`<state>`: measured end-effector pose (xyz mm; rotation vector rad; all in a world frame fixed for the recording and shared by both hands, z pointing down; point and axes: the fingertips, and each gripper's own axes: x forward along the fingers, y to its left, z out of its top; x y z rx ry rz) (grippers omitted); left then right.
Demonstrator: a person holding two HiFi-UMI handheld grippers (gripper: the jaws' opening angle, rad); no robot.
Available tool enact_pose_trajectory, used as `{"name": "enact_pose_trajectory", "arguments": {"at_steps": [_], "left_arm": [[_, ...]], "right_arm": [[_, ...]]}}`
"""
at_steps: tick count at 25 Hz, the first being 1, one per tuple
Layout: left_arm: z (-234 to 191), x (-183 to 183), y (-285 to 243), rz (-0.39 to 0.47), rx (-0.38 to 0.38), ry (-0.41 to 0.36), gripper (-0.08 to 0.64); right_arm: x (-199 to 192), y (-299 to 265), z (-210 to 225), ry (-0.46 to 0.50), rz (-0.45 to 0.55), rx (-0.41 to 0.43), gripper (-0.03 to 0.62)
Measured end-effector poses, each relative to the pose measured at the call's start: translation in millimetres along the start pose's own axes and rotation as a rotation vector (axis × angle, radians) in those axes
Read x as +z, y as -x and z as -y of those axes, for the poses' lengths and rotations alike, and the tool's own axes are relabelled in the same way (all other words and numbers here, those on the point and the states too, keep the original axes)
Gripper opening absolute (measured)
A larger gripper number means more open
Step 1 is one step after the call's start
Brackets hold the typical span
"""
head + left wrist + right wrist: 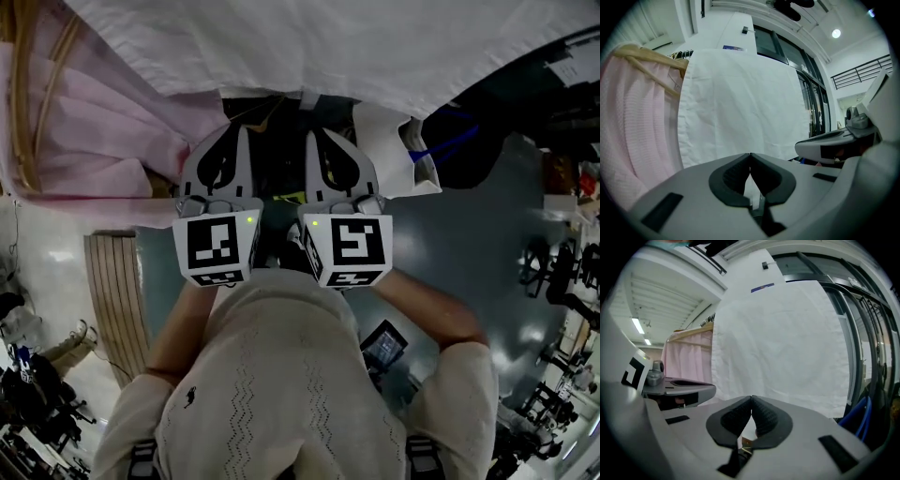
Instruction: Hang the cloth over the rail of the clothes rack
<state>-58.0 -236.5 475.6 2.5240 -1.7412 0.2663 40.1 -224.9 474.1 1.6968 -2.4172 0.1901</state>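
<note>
Cloth: the white cloth (pixel 375 47) hangs as a broad, flat, lightly creased sheet at 12 o'clock of both tongs in the head view, apart from them; its lower edge hangs free
Cloth from the tongs: it fills the middle of the left gripper view and of the right gripper view, straight ahead of the jaws
Left tongs: the left tongs (pixel 240 131) have their jaws together, dark pads meeting at the tips, nothing clamped; only cloth farther off shows through the gap below the tips
Right tongs: the right tongs (pixel 315 133) sit just beside the left pair, at its 3 o'clock, jaws likewise together and empty
Pose: both pairs point side by side toward the cloth, marker cubes close to the person's chest
Pink garment: a pink garment (pixel 94 122) hangs at 10 o'clock of the tongs, its edge touching or overlapping the cloth's left edge, on a wooden hanger (pixel 647 61)
Blue strap: a blue strap (pixel 450 145) shows at 2 o'clock, below the cloth's right end
Person: the person (pixel 281 375) wears a pale knit top, forearms bare
Floor: grey floor (pixel 469 234) lies beneath
</note>
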Motion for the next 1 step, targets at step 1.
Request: {"name": "enact_pose_trajectory", "arguments": {"at_steps": [1], "left_arm": [[-1.7, 3.9, -0.6, 0.01, 0.004, -0.002, 0.012]], "right_arm": [[4.2, -2.4, -4.1, 0.014, 0.006, 0.016, 0.018]]}}
